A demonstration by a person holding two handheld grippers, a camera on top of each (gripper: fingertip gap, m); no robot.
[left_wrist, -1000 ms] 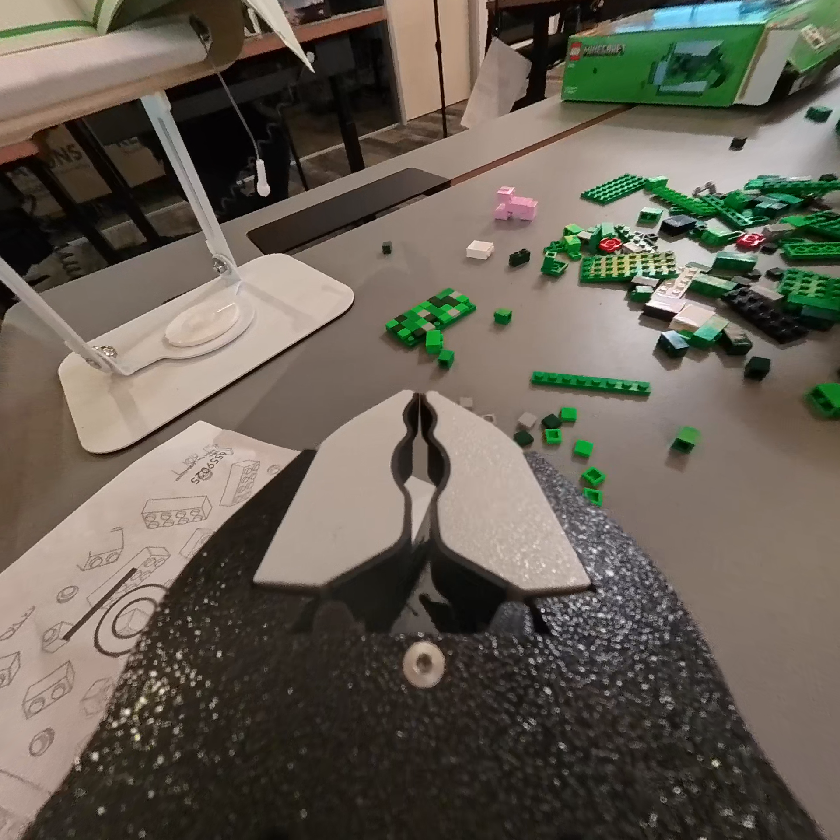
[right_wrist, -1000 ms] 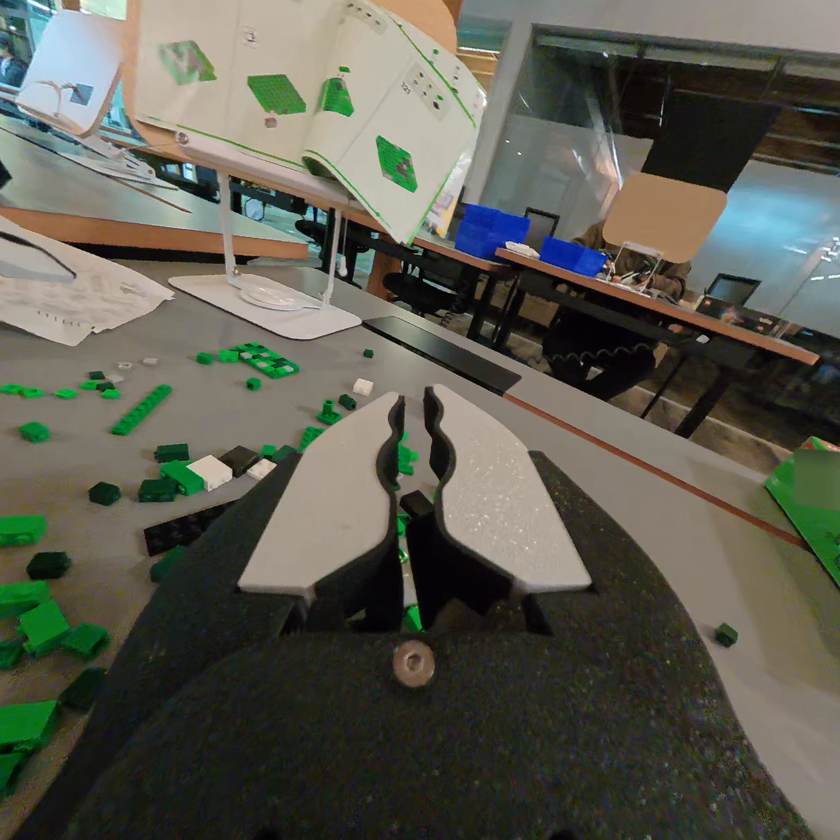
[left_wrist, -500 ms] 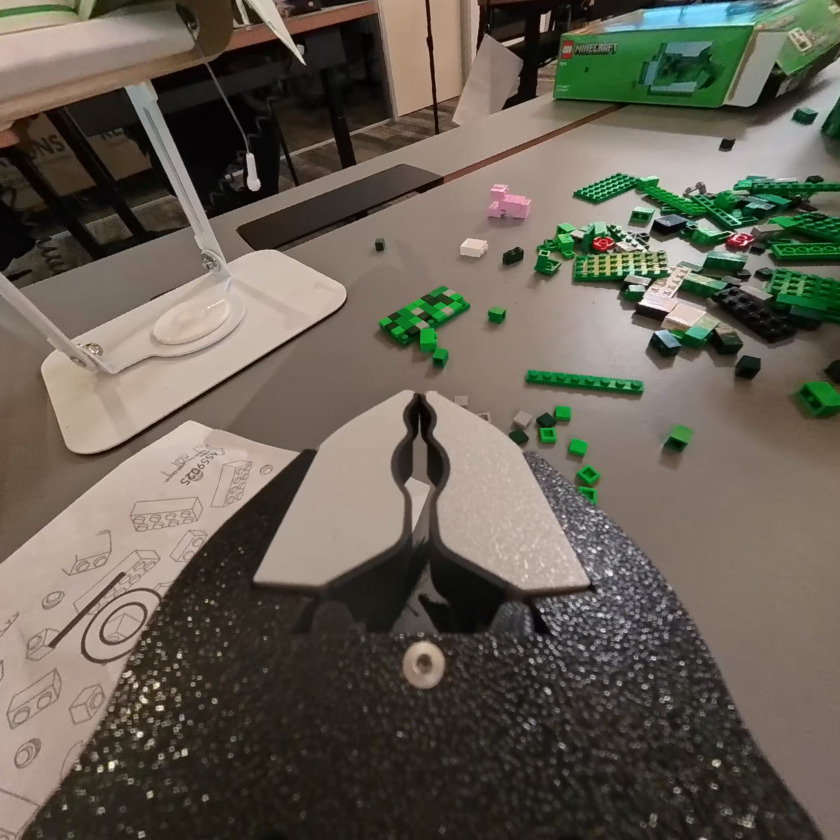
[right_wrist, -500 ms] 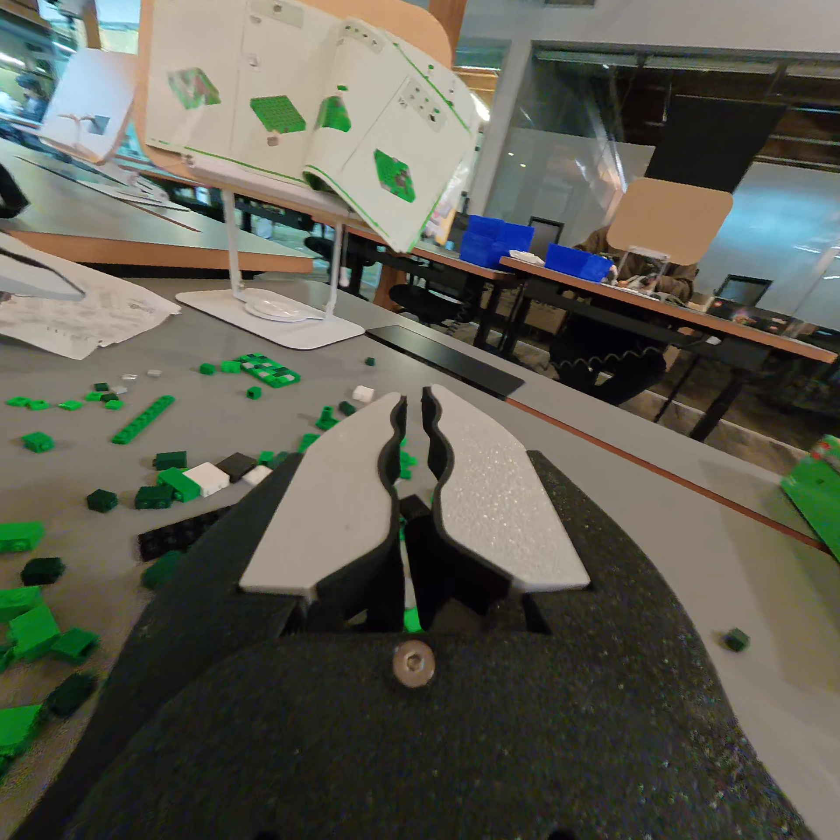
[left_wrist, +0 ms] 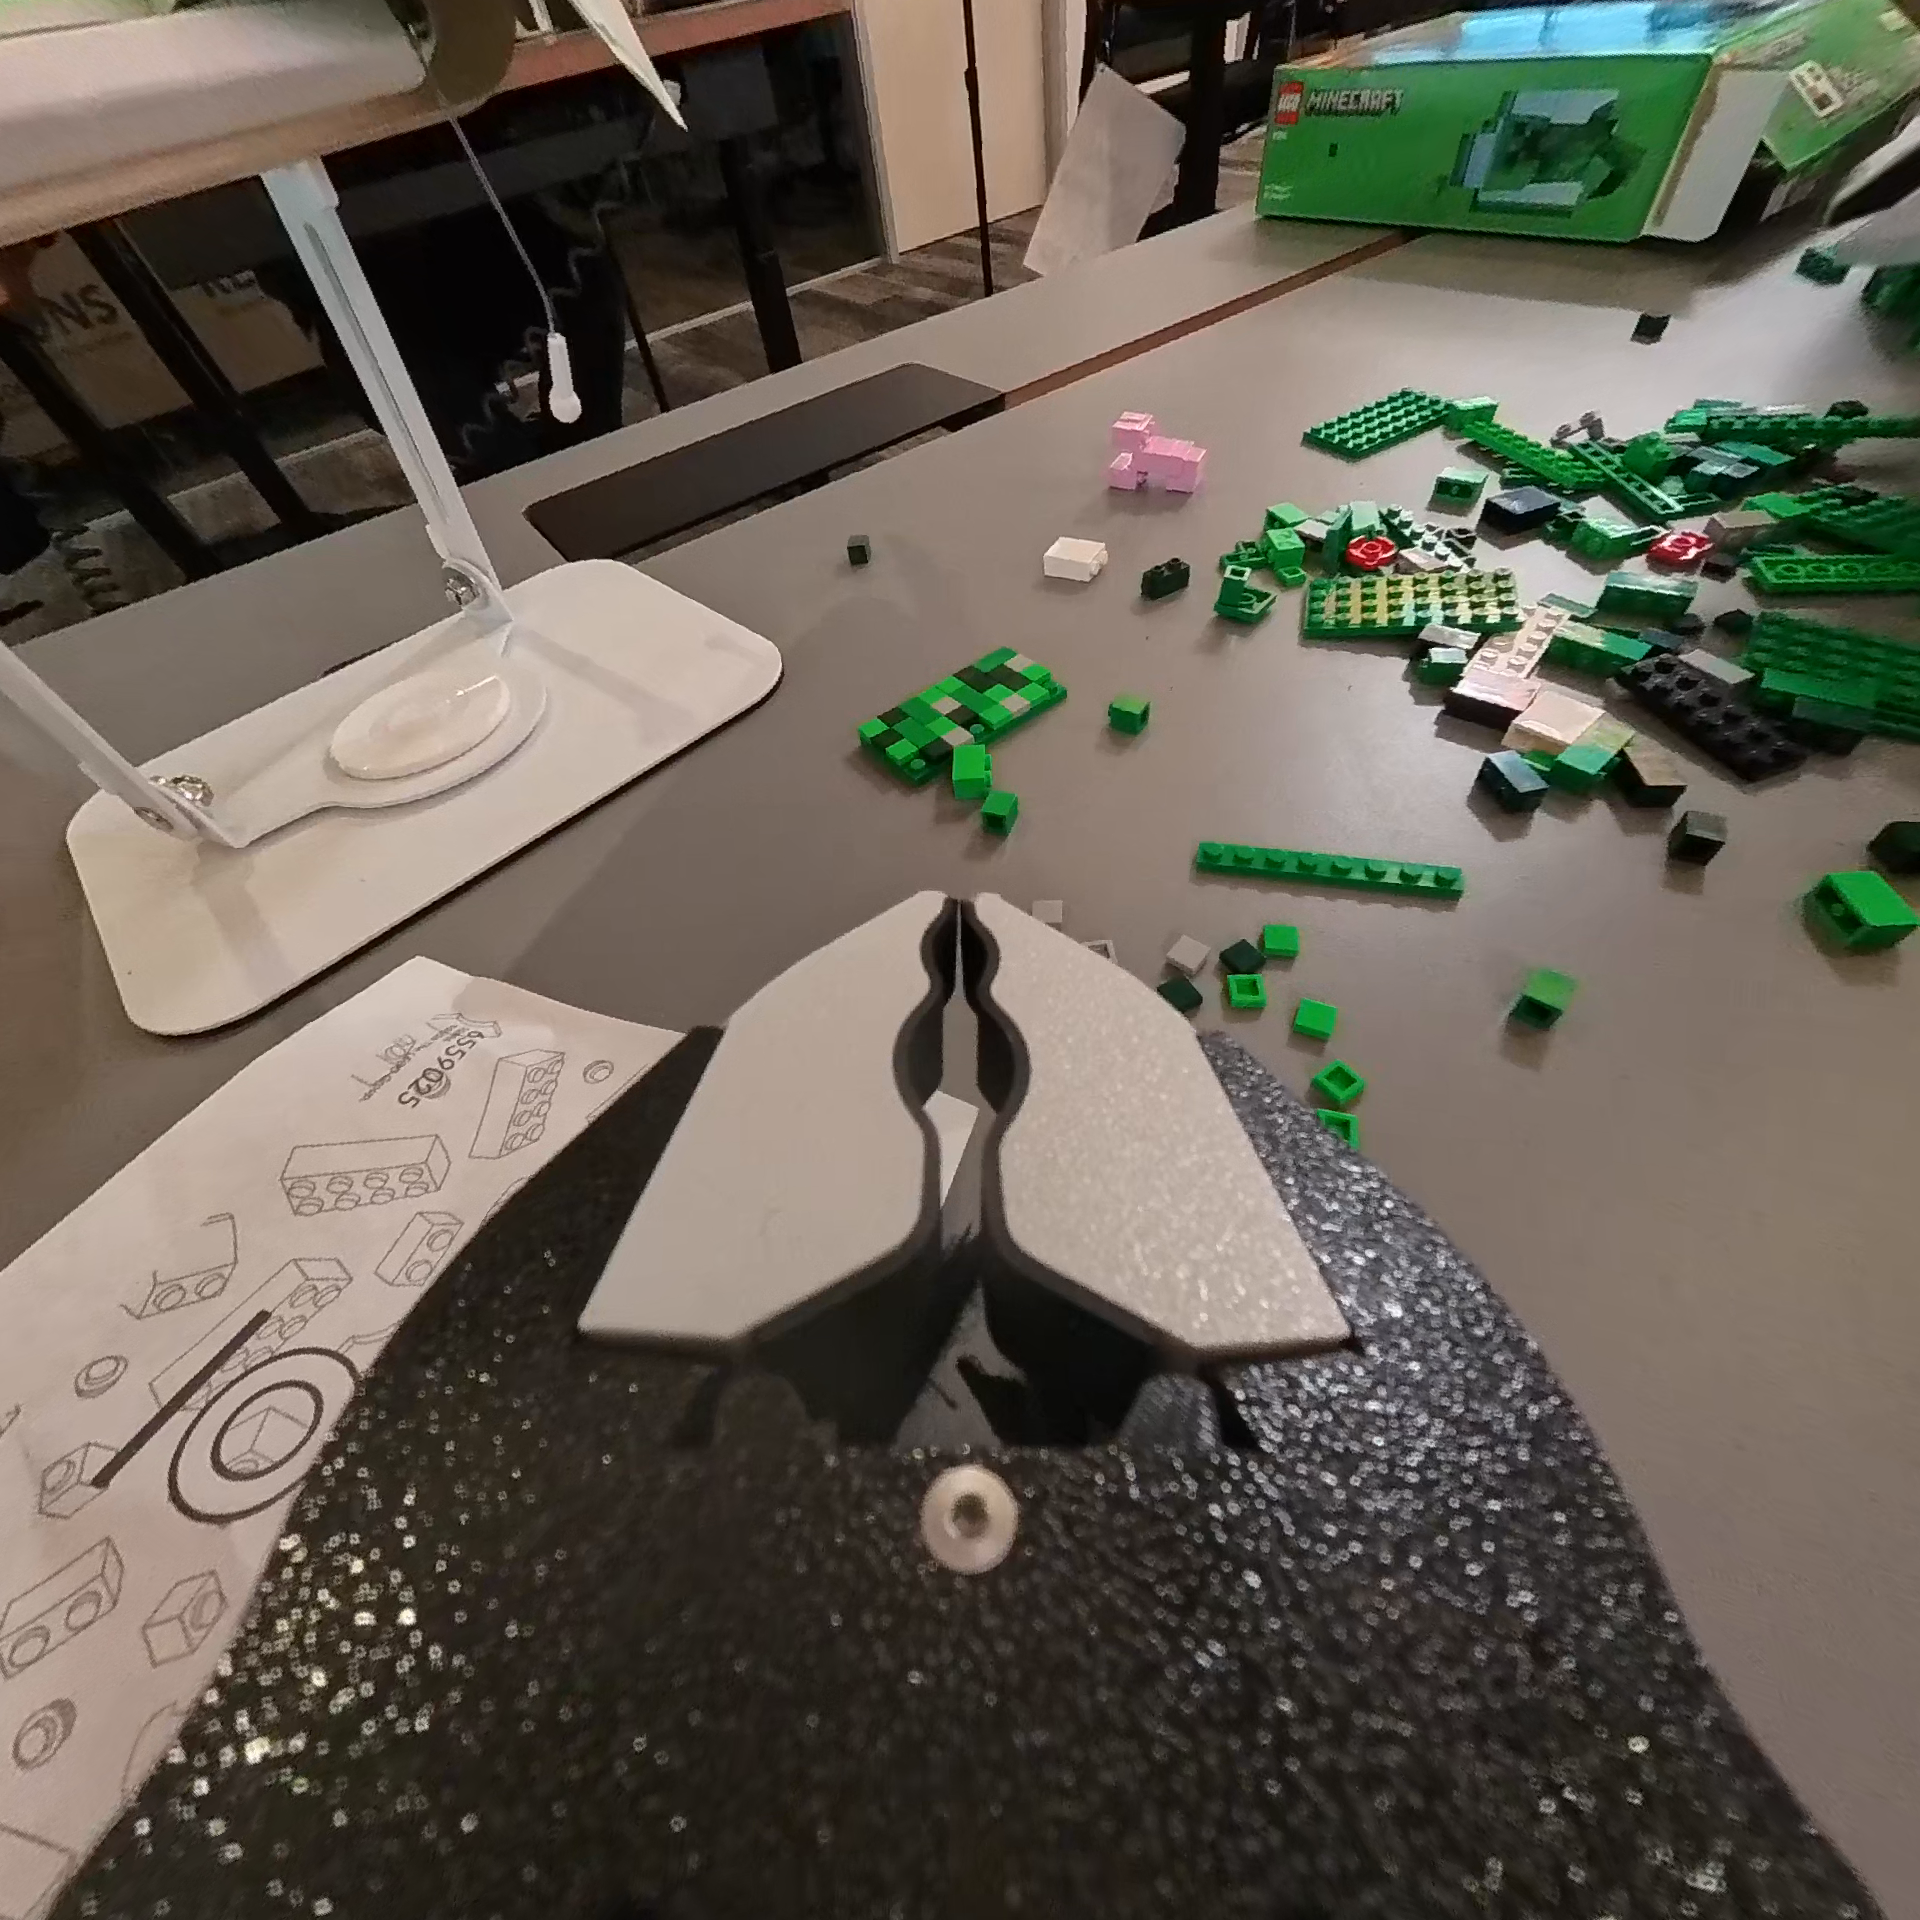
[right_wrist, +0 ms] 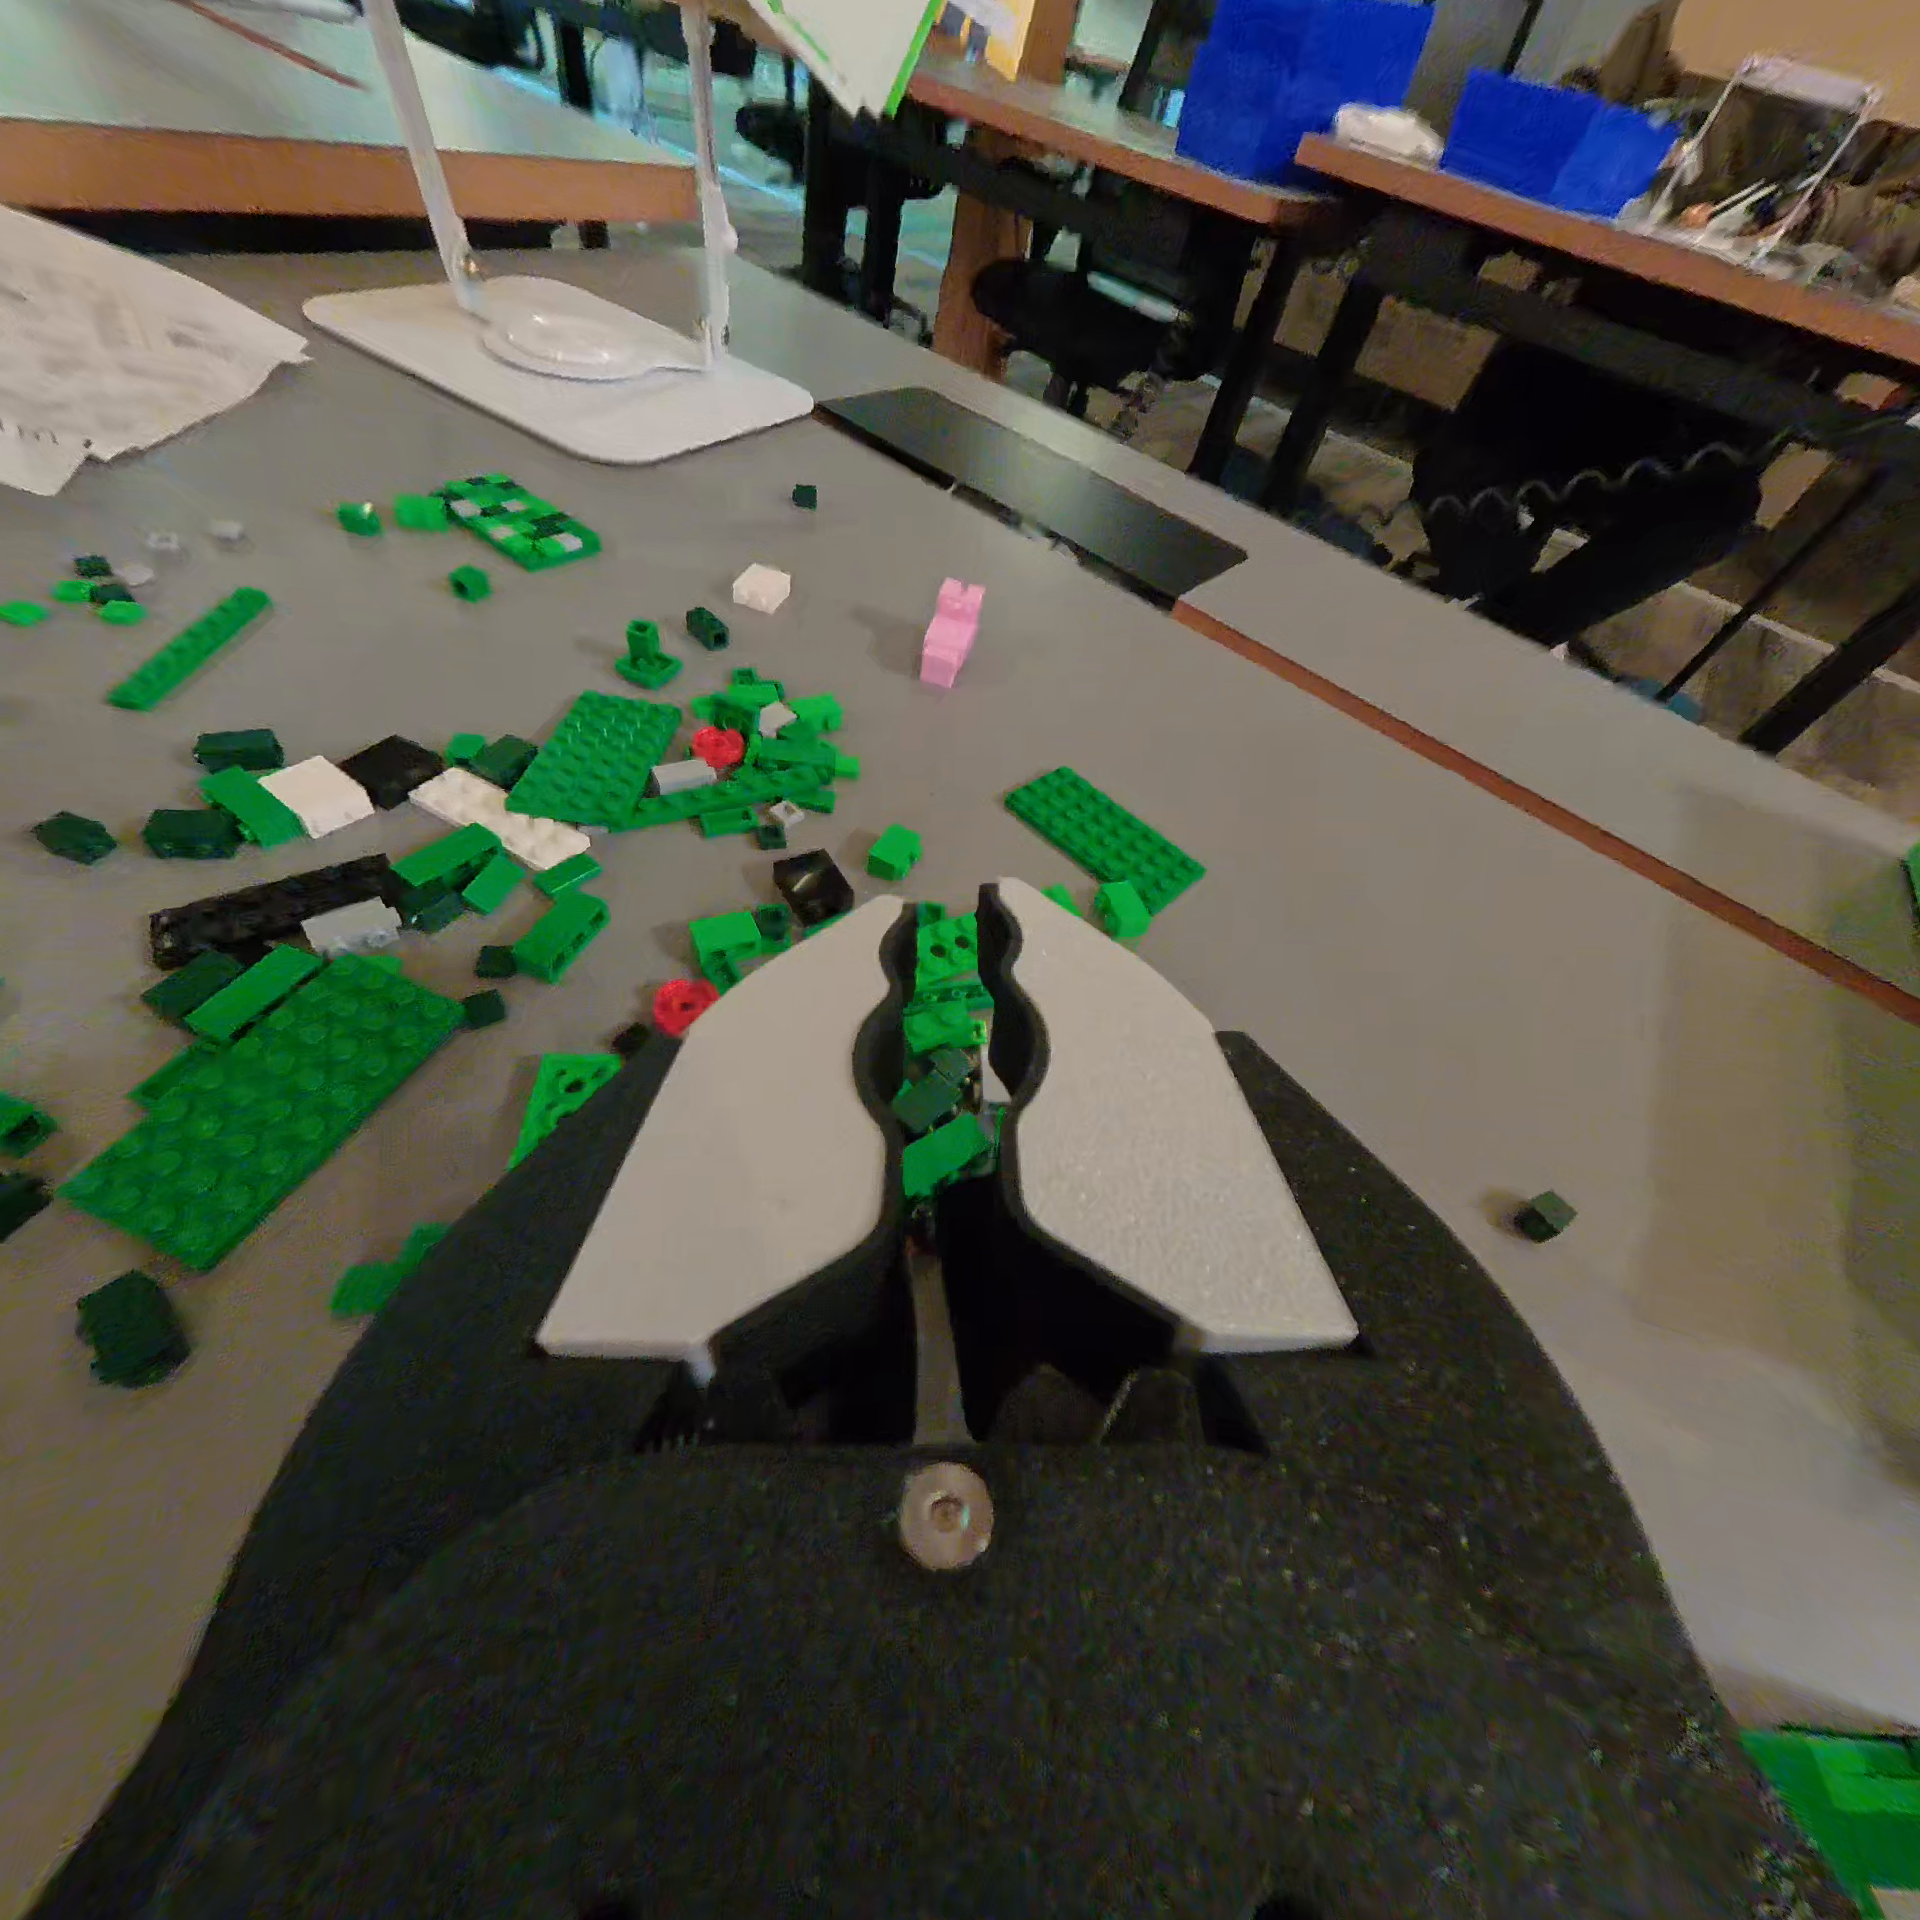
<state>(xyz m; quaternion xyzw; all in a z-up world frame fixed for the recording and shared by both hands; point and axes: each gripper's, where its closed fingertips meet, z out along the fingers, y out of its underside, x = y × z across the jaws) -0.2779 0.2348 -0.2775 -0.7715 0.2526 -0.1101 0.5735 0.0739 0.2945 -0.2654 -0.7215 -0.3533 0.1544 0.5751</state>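
My left gripper (left_wrist: pixel 961 906) is shut and empty, low over the grey table (left_wrist: pixel 1621 1299), above the edge of a printed paper sheet (left_wrist: pixel 312 1195). Small green tiles (left_wrist: pixel 1245 989) lie just right of its tips, with a long green strip (left_wrist: pixel 1330 871) and a checkered green plate (left_wrist: pixel 961 707) beyond. My right gripper (right_wrist: pixel 945 899) is narrowly open and empty, tilted down over a pile of green bricks (right_wrist: pixel 940 1023) that shows through the gap. A red round piece (right_wrist: pixel 681 1003) lies by its left finger. A small green plate (right_wrist: pixel 1107 836) lies just ahead on the right.
A white stand base (left_wrist: pixel 416 748) and a black inset panel (left_wrist: pixel 769 457) are at the back left. A pink pig figure (right_wrist: pixel 951 634), a large green plate (right_wrist: pixel 260 1101) and mixed bricks lie around. A green box (left_wrist: pixel 1486 135) sits far right. Other desks stand behind. Some 35 centimetres of space lies between my two pairs of fingers. The red round piece (right_wrist: pixel 681 1003) lies some 8 centimetres from my right tips, 30 centimetres from my left tips. My left wrist view (left_wrist: pixel 1679 545) looks at it from another angle.
My right gripper has tipped sharply down and forward over the brick pile, and its jaws have parted a little. My left gripper has hardly moved and stays shut.
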